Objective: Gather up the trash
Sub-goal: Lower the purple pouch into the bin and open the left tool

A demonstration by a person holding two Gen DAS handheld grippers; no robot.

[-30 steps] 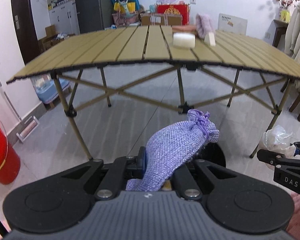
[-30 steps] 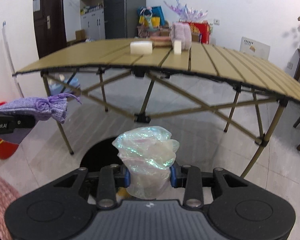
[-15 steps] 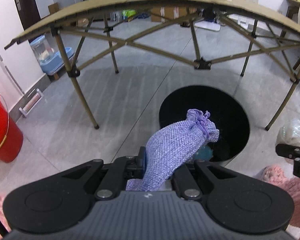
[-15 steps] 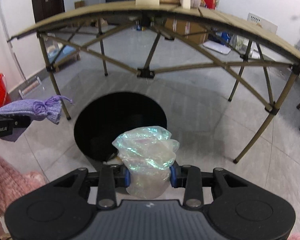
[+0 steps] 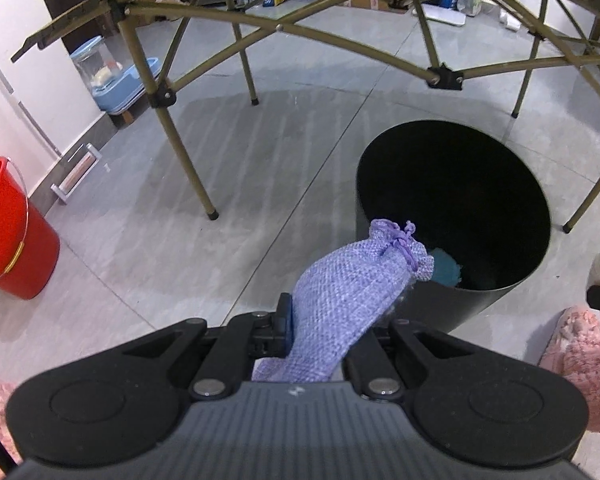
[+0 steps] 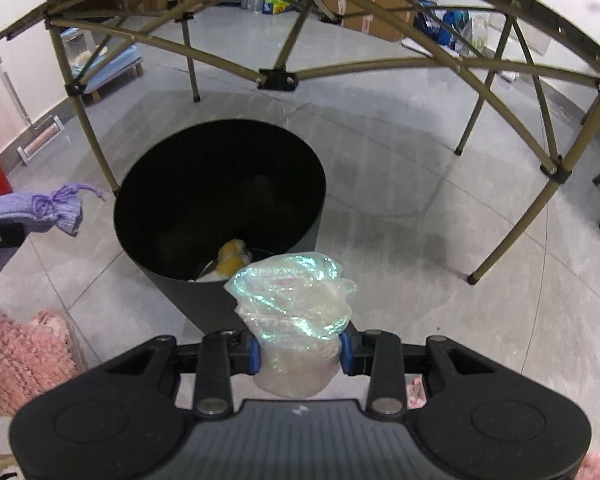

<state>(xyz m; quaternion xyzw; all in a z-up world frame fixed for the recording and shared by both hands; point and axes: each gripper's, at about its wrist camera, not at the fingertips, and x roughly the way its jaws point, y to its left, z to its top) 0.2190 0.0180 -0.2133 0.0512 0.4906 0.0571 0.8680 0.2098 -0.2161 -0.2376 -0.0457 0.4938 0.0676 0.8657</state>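
Note:
My left gripper (image 5: 332, 332) is shut on a purple drawstring pouch (image 5: 352, 292), whose tied end hangs over the near rim of a black round bin (image 5: 496, 300) on the floor. My right gripper (image 6: 298, 354) is shut on a crumpled iridescent plastic bag (image 6: 296, 308), held just short of the bin's (image 6: 172, 284) near rim. A teal item (image 5: 446, 268) and a yellow-white item (image 6: 230, 262) lie inside the bin. The pouch also shows at the left of the right wrist view (image 6: 40, 208).
A folding table's tan legs and cross braces (image 5: 188, 160) stand over and behind the bin. A red bucket (image 5: 12, 232) sits at the left wall. Pink fluffy slippers (image 6: 20, 352) are near the bin. Boxes and bags (image 6: 356, 4) lie beyond the table.
Both grippers have dropped lower and tilted down toward the bin, which now looks closer and larger. The tabletop has gone out of view. Both still hold their items.

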